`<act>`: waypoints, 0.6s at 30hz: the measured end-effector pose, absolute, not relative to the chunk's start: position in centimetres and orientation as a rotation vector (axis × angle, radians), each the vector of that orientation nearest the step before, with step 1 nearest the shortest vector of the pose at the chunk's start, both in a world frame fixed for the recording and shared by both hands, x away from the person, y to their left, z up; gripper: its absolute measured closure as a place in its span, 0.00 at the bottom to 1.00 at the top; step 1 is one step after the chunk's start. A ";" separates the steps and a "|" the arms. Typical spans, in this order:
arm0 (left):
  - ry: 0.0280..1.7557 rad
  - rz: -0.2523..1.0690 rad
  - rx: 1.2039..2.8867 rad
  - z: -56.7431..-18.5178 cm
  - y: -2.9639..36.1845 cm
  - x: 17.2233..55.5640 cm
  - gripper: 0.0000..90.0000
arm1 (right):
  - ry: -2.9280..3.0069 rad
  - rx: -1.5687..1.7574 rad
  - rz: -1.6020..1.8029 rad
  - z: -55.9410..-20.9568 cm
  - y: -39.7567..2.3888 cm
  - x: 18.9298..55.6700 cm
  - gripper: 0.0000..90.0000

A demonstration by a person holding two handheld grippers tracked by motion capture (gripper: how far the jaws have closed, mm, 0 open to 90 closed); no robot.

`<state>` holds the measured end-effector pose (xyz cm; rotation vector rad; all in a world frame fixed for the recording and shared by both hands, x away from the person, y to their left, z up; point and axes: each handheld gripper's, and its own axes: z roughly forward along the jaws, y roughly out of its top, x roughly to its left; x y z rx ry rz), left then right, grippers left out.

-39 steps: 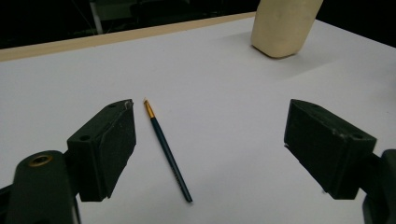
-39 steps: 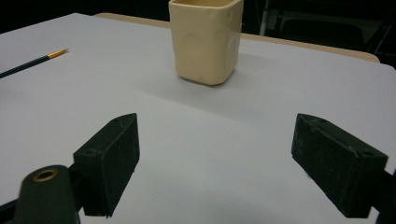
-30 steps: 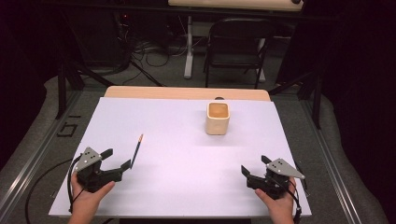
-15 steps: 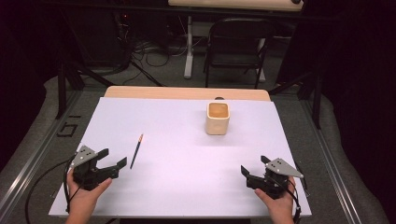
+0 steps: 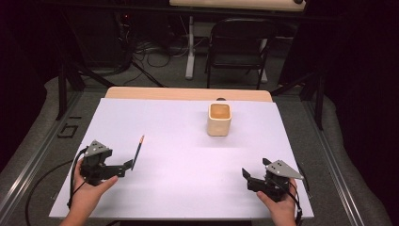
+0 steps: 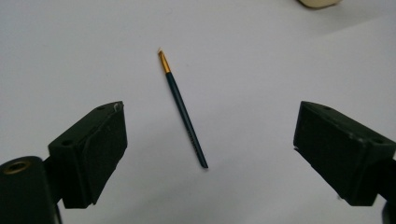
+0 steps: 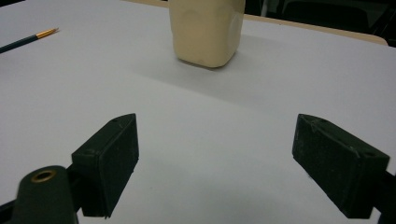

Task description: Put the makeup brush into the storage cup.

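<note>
High view: a person's two hands, each with a black two-jaw gripper, rest at the near edge of a table covered in white sheeting.
Left gripper: held at the near left of the table, jaws spread wide with nothing between them, their tips just beside the pencil's near end.
Left gripper view: the left gripper frames the pencil between its parted jaws; the pencil touches neither one.
Pencil: dark green shaft with a gold band at its far end, lying flat on the white surface at the left side, its length running away from the person and slightly to the right.
Right gripper: held at the near right of the table, jaws apart and empty, a grey three-cornered plate on top.
Right gripper view: the right gripper looks across bare white surface toward the cup, with the pencil's gold end at the far left.
Cup: cream-coloured, squarish with rounded corners, standing upright toward the far middle-right of the table, well apart from both grippers and the pencil.
Background: a dark folding chair stands behind the table on a grey floor with loose cables.
</note>
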<state>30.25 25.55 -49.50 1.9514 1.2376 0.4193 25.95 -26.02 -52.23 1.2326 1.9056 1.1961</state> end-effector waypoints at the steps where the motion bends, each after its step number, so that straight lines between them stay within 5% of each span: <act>1: 1.238 0.419 1.951 -49.5 25.5 30.2 0.09 | 1.906 1.233 1.196 -52.2 -26.0 25.9 0.16; 18: 1.332 0.304 1.977 -48.2 26.8 32.2 0.00 | 1.915 1.231 1.193 -52.3 -25.8 25.9 0.16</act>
